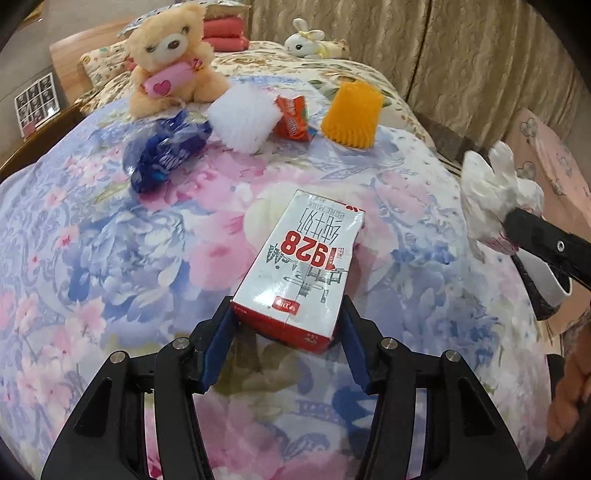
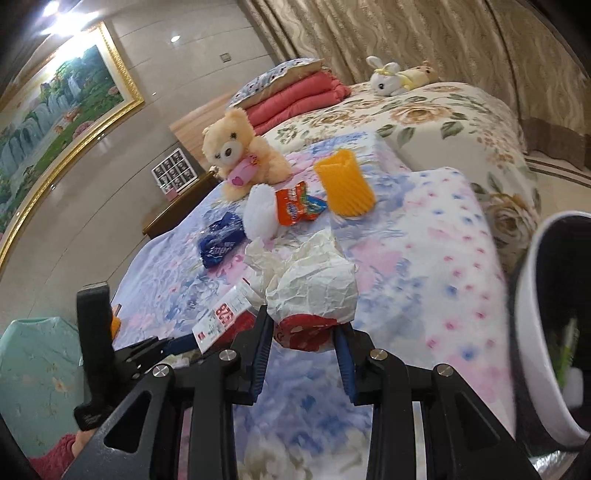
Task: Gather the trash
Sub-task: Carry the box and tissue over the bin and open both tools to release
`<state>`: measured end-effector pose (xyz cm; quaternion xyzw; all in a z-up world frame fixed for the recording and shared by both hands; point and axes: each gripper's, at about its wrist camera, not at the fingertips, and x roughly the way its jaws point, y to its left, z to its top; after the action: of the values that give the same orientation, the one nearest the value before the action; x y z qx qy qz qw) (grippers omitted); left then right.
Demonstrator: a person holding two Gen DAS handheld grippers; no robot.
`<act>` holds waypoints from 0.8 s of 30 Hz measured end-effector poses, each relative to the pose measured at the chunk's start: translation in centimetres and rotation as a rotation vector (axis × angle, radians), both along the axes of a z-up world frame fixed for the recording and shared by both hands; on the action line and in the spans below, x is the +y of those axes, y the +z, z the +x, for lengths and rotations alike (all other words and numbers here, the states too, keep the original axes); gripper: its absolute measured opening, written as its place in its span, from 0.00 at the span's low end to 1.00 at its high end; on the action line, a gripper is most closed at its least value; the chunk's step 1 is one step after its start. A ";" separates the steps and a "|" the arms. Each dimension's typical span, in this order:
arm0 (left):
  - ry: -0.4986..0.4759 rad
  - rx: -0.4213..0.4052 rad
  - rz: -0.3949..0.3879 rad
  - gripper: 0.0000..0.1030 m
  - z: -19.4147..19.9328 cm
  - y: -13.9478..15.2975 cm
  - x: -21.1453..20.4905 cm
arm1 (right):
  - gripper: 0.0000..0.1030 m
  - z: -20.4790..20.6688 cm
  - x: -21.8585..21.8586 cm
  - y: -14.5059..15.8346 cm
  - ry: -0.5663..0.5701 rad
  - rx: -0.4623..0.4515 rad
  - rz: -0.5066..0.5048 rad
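Premises: a bedroom in a private home. A bed (image 1: 92,229) fills most of both views, covered by a floral quilt in pink and blue. At the top of the frame lie a folded red blanket (image 2: 295,94) and patterned pillows (image 1: 107,61). A teddy bear (image 1: 171,55) and a toy rabbit (image 2: 386,75) sit on the bedding. Beige patterned curtains (image 2: 424,33) hang along the upper right. A gilt-framed landscape painting (image 2: 62,107) hangs at upper left, with a wooden bedside cabinet (image 2: 177,206) below it.

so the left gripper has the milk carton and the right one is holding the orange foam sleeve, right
Not quite. The left gripper does hold the milk carton, but the right gripper holds crumpled white paper, as the right wrist view shows. The orange foam sleeve sits on the bed.
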<state>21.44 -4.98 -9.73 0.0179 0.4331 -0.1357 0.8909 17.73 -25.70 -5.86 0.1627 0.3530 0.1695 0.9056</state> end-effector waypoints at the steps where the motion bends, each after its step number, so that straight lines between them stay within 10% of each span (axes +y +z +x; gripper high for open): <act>1: -0.003 -0.010 0.001 0.51 -0.2 0.2 -0.1 | 0.32 -0.4 -0.4 0.2 -0.012 -0.002 -0.002; 24: -0.105 -0.074 -0.136 0.51 -6.3 4.5 -5.7 | 0.32 -6.8 -6.9 2.1 -0.121 -0.055 -0.002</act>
<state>15.18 -10.68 -5.21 -0.0152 0.3882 -0.2107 0.8970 10.93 -32.56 -3.74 0.1782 0.3174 0.1183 0.9239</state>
